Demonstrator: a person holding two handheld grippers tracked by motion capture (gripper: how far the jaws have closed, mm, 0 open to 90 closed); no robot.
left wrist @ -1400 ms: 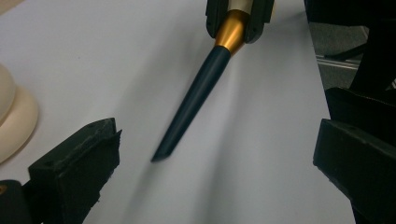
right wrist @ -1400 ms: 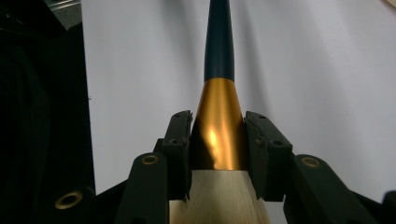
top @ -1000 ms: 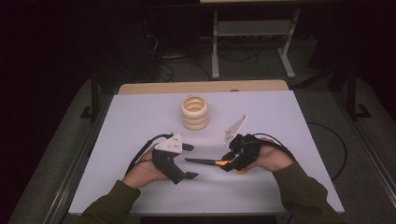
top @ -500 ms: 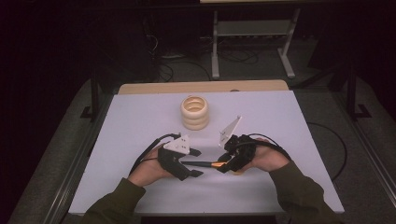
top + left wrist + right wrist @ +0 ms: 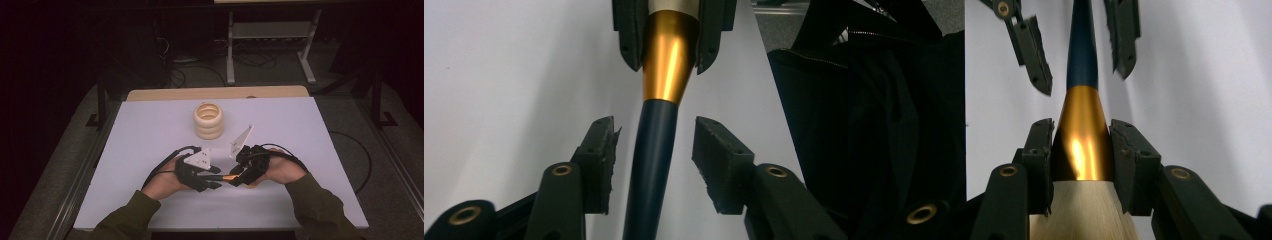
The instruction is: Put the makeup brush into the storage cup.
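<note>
Both hands low, grippers nose to nose

Right gripper (image 5: 239, 180) is clamped tight; left gripper (image 5: 216, 180) faces it, jaws just been closing in but pads not touching anything yet.

I count three pale wooden rings (image 5: 208, 120) stacked on my white table (image 5: 150, 135). Between my tongs is one tapered tool (image 5: 659, 125) with a wooden body, gold collar and dark blue tip. I hold two grippers, one left (image 5: 212, 180), one right (image 5: 235, 181).
</note>
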